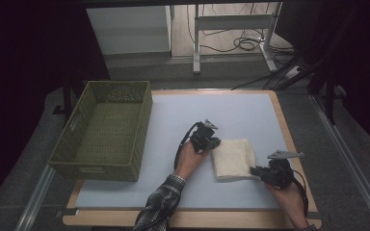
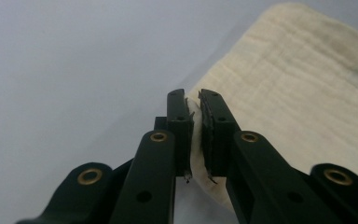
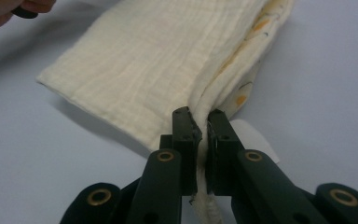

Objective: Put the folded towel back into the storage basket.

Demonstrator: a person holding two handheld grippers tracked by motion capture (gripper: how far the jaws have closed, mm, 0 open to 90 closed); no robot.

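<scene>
A folded cream cloth [image 1: 233,159] lies on the pale table mat, right of centre. My left gripper [image 1: 214,144] sits at its far left corner, jaws shut on that corner of the cloth [image 2: 284,93]. In the left gripper view [image 2: 194,100] a thin fold of fabric is pinched between the pads. My right gripper [image 1: 253,170] is at the near right corner, shut on the folded edge of the cloth [image 3: 158,65]. The right gripper view [image 3: 202,116] shows several layers squeezed between its jaws, with orange print on an inner layer.
A green woven basket [image 1: 72,144] stands at the mat's left side, nothing visible inside. The wooden table edge [image 1: 188,219] runs along the front. Beyond the table are a desk frame and floor cables [image 1: 243,43].
</scene>
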